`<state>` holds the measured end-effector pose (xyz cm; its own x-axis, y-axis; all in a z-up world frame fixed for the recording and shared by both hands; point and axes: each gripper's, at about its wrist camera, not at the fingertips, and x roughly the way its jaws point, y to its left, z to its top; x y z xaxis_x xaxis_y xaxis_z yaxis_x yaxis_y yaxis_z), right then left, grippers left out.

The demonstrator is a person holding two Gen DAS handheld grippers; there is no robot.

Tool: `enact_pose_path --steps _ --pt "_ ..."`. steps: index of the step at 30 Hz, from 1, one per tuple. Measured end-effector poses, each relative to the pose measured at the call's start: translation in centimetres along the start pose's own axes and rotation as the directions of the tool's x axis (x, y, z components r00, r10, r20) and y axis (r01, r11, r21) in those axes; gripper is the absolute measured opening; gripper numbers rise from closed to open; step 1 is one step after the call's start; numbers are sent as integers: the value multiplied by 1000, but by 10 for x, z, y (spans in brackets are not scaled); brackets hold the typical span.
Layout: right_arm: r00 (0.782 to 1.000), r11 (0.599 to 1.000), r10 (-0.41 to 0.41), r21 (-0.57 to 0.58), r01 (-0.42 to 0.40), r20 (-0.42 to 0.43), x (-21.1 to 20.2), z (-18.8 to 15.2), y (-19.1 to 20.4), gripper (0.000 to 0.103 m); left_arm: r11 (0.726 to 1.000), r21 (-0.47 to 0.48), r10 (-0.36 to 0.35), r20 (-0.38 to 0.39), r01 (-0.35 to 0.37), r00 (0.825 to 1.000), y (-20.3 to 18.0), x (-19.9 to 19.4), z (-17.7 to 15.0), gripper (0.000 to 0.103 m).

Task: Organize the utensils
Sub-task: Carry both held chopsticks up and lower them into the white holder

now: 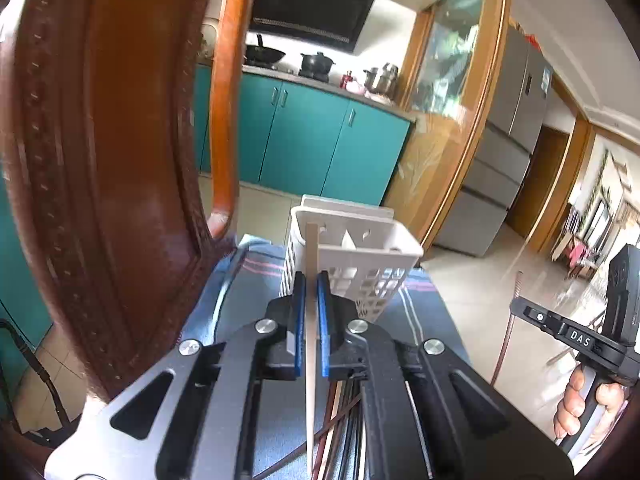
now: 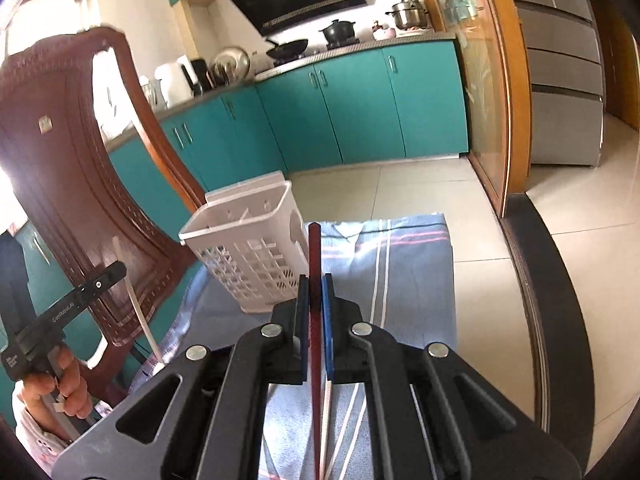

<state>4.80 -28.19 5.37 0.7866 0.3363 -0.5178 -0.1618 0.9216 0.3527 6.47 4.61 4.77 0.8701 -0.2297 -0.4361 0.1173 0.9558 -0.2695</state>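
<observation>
Two chopsticks (image 1: pixel 311 264) (image 2: pixel 314 256) point toward the basket (image 2: pixel 244 248).

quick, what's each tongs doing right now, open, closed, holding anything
left tongs: closed on a pale wooden chopstick
right tongs: closed on a dark red chopstick

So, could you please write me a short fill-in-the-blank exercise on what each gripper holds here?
1. The left gripper is shut on a pale ____ chopstick.
2. The right gripper is shut on a dark ____ chopstick.
3. The white basket stands on a striped ____ cloth.

Missing words: wooden; red; blue
</observation>
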Motion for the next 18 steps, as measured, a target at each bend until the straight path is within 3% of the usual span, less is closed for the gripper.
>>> enact_pose_path --steps 11,15,18 --pt "978 993 86 59 -99 190 -43 39 19 7 993 -116 -19 134 35 991 13 -33 32 7" --pt "970 992 98 52 -113 223 -43 67 37 7 985 -172 18 218 20 976 12 -42 60 7" --pt "952 988 124 54 -144 280 -45 92 52 7 972 -234 30 278 38 960 17 -42 77 7"
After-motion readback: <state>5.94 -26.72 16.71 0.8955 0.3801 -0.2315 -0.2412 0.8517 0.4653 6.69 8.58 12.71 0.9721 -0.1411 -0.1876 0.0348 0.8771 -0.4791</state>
